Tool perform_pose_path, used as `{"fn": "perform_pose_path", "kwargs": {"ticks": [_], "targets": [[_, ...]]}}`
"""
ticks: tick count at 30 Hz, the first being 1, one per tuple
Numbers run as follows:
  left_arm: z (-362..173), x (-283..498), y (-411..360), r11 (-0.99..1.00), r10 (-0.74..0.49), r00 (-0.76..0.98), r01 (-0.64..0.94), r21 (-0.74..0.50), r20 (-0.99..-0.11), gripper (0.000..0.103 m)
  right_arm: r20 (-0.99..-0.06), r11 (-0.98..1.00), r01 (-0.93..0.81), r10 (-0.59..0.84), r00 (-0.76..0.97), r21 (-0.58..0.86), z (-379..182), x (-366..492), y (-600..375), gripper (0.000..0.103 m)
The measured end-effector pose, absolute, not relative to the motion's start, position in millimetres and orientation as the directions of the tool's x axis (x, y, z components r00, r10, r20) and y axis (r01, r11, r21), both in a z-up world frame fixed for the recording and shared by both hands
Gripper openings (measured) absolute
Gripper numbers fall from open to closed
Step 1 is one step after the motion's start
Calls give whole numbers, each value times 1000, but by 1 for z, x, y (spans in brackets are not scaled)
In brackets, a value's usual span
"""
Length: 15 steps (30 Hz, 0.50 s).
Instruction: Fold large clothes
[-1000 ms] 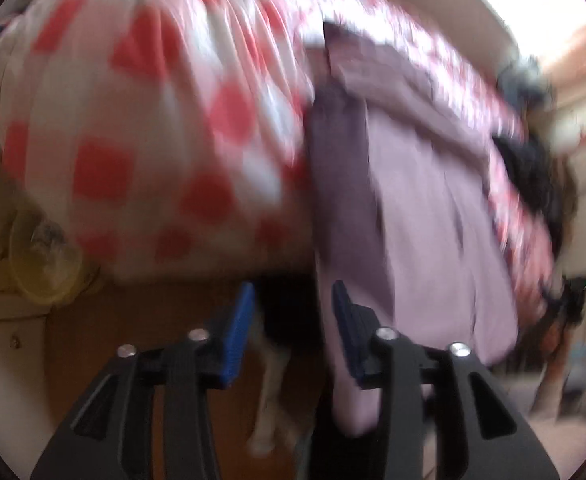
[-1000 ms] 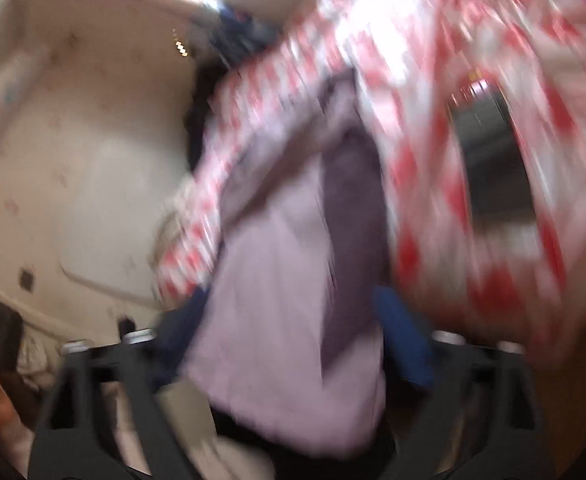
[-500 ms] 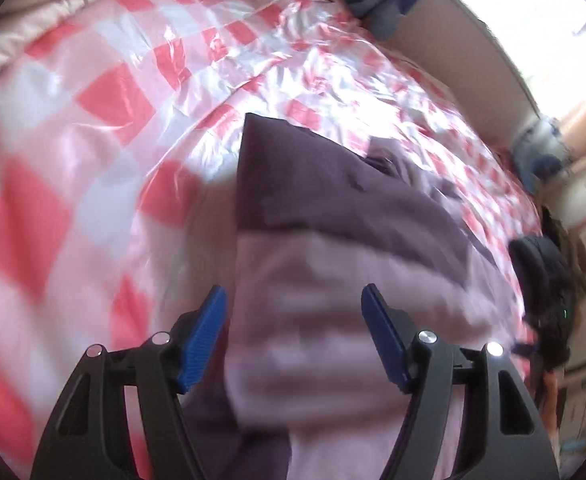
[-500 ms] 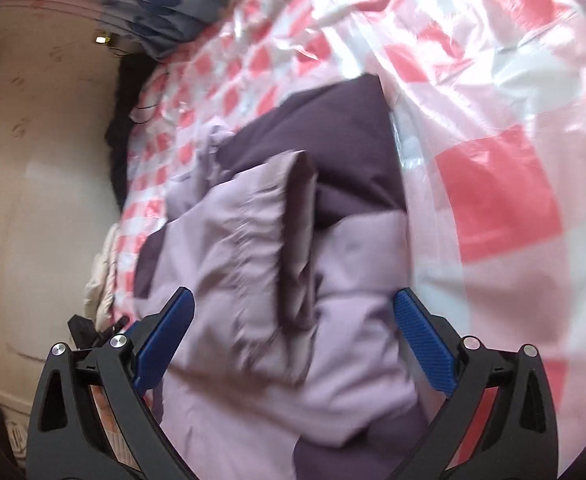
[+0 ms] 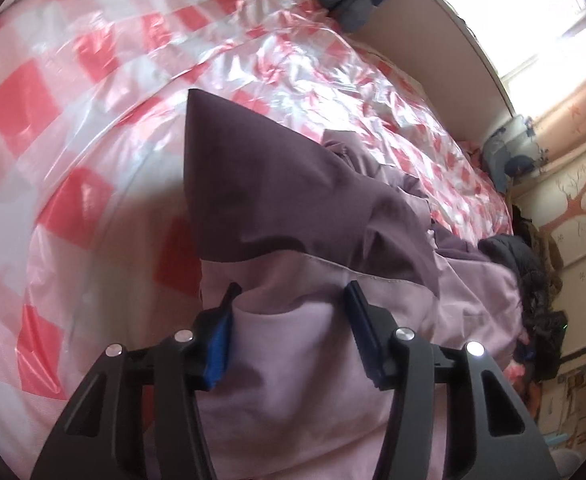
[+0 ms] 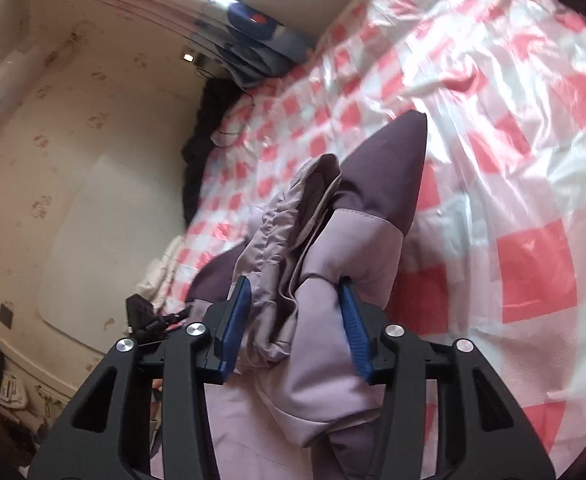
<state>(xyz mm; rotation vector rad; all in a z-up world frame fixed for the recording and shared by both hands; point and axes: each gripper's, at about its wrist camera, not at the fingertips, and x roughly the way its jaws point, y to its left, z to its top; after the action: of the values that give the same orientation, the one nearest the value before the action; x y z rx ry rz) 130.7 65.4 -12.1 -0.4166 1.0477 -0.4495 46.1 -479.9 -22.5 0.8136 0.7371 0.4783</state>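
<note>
A large padded jacket (image 5: 293, 340), pale lilac with dark purple panels, lies on a bed covered by a red-and-white checked plastic sheet (image 5: 73, 120). My left gripper (image 5: 291, 300) has its blue-padded jaws closed on a thick bunch of the lilac fabric at the jacket's near edge. In the right wrist view the same jacket (image 6: 325, 380) is bunched, and my right gripper (image 6: 295, 296) has its jaws closed on a thick fold of it, with a gathered cuff (image 6: 313, 184) standing up beyond. The dark purple part (image 6: 389, 168) points away over the sheet (image 6: 513, 140).
A dark heap of clothes (image 5: 533, 280) lies at the bed's far right edge. A blue and grey pillow (image 6: 253, 40) sits at the head of the bed by the wall. A cream wall (image 6: 73, 160) runs along the left in the right wrist view.
Both grippers dropped from the bedside onto the jacket on the bed. Their jaws, wide open half a second ago, have narrowed onto bunches of the lilac fabric.
</note>
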Motion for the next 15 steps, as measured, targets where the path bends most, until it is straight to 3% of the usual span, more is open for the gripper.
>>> {"fn": "perform_pose_path", "kwargs": {"ticks": [3, 6, 8, 9, 12, 15], "targets": [[-5, 131, 43, 841, -539, 423, 215, -497, -728, 52, -361, 612, -118, 599, 715, 782, 0, 31, -500, 39], [-13, 138, 33, 877, -480, 414, 200, -437, -774, 53, -403, 640, -27, 516, 756, 768, -1, 14, -525, 39], [-19, 138, 39, 884, -464, 421, 166, -437, -779, 55, -413, 676, -65, 521, 747, 734, 10, 9, -513, 40], [-20, 137, 43, 880, -471, 428, 159, -448, -772, 58, -427, 697, -93, 533, 730, 712, 15, 10, -501, 47], [-29, 133, 57, 864, -491, 416, 122, -488, -765, 64, -540, 762, -142, 564, 624, 632, 9, 32, -451, 65], [-29, 122, 70, 846, -516, 395, 96, -525, -760, 65, -727, 836, -19, 487, 483, 548, -43, 65, -431, 65]]}}
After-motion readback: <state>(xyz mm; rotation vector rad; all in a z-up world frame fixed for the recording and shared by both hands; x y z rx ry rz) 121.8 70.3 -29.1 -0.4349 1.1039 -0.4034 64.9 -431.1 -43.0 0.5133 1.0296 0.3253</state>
